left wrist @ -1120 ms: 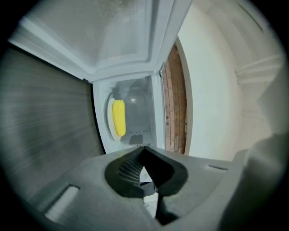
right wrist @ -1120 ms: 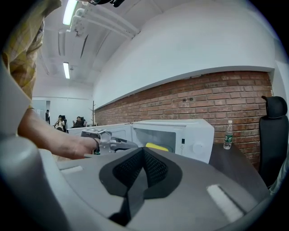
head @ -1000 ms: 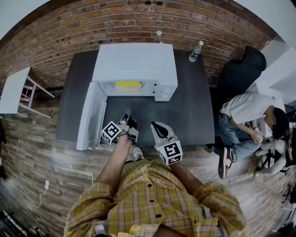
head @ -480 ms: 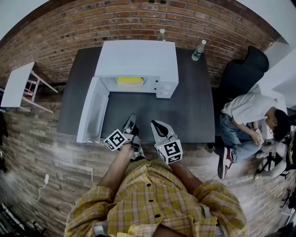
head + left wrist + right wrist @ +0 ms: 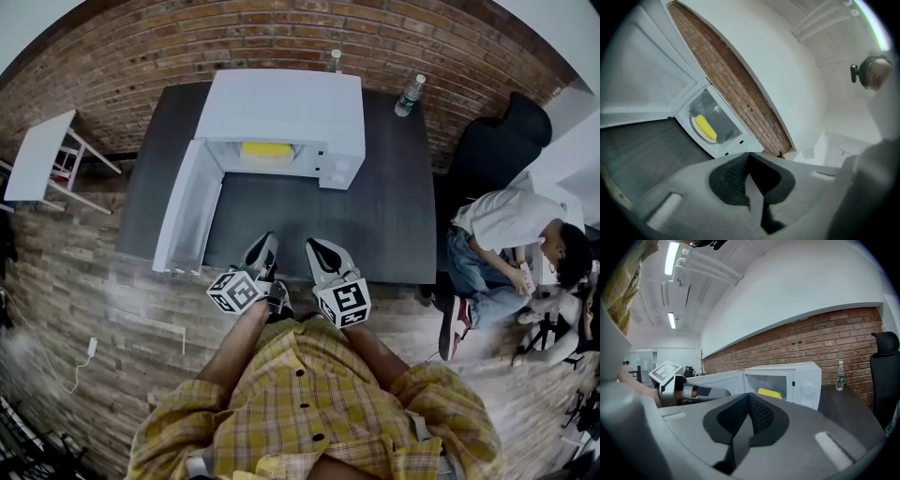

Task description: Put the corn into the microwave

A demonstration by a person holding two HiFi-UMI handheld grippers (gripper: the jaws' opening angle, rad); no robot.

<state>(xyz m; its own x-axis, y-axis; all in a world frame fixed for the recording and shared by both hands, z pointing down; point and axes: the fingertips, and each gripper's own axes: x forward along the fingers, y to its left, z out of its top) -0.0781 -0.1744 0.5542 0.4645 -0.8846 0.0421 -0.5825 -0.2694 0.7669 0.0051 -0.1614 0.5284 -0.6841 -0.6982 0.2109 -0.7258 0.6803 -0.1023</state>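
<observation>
Microwave [image 5: 281,108] at back of table [image 5: 394,220], door [image 5: 185,220] swung out left. Corn [image 5: 266,148] inside microwave. Bottle [image 5: 410,95] behind-right of it. Chair [image 5: 497,141] right of table.

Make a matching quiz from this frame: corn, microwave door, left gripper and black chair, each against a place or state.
1. corn
2. microwave door
3. left gripper
4. black chair

A. swung open
B. beside the table
C. jaws shut, nothing held
D. inside the microwave

Pairs: 1-D, 2-A, 3-C, 4-B.
</observation>
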